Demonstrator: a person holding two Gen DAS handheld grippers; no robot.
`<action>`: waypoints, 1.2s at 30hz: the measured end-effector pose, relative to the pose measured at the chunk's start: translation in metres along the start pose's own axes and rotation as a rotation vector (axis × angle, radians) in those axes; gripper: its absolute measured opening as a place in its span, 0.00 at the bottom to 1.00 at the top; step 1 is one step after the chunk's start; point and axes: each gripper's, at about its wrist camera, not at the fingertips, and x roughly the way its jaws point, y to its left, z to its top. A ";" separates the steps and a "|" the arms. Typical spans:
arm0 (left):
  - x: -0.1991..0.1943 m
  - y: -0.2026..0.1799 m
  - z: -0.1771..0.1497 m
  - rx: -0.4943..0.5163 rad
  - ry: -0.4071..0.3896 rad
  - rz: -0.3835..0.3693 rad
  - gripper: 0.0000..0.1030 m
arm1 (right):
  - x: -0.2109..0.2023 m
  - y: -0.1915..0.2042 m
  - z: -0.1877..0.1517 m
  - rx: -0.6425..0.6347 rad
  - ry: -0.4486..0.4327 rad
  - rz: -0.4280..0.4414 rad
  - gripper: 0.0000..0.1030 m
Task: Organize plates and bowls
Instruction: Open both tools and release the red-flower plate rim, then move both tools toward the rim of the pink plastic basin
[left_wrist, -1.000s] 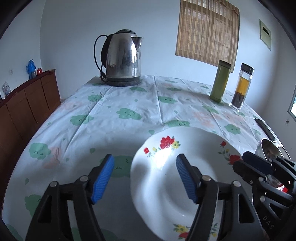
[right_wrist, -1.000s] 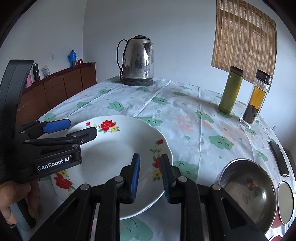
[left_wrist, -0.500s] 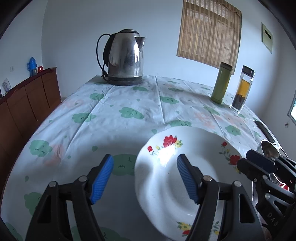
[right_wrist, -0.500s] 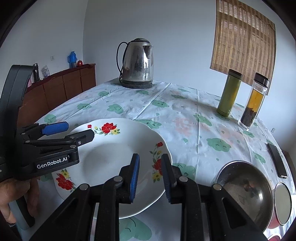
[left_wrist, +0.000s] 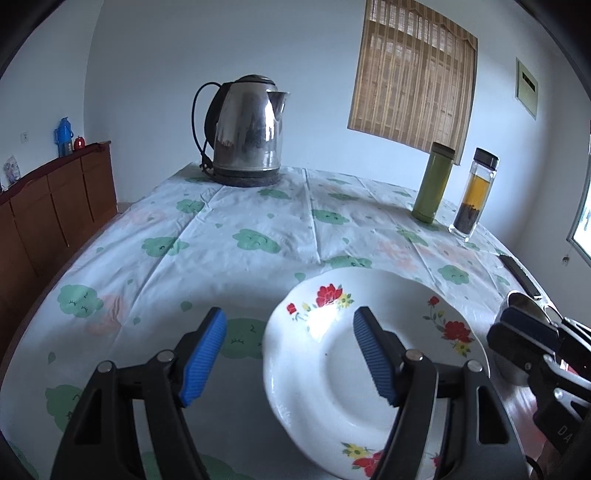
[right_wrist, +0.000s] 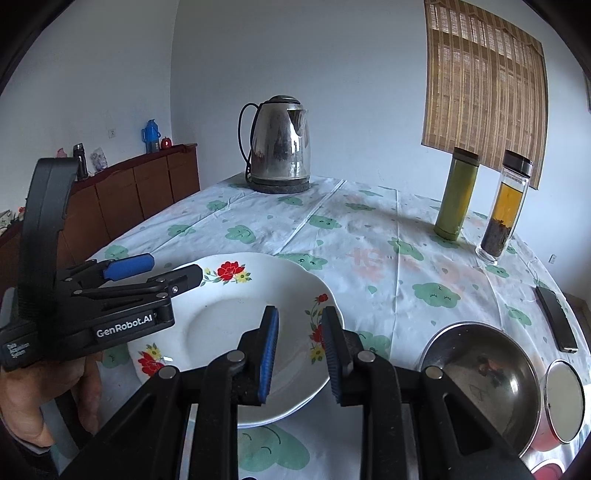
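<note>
The left claw hangs with its jaws wide and empty, one blue pad left of the flowered plate and the other above its well. The plate lies on the worktop, well in front of the kettle. Over the plate's right rim, the right claw stands narrow, gripping nothing. Just right of the plate sits a steel bowl.
</note>
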 end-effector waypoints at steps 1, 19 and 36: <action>-0.002 -0.002 0.000 0.001 -0.001 0.001 0.70 | -0.006 -0.002 -0.001 0.007 -0.006 0.003 0.25; -0.077 -0.151 -0.036 0.245 0.062 -0.163 0.70 | -0.148 -0.056 -0.049 0.042 -0.073 -0.058 0.26; -0.102 -0.258 -0.085 0.373 0.109 -0.335 0.70 | -0.193 -0.152 -0.115 0.181 -0.004 -0.256 0.25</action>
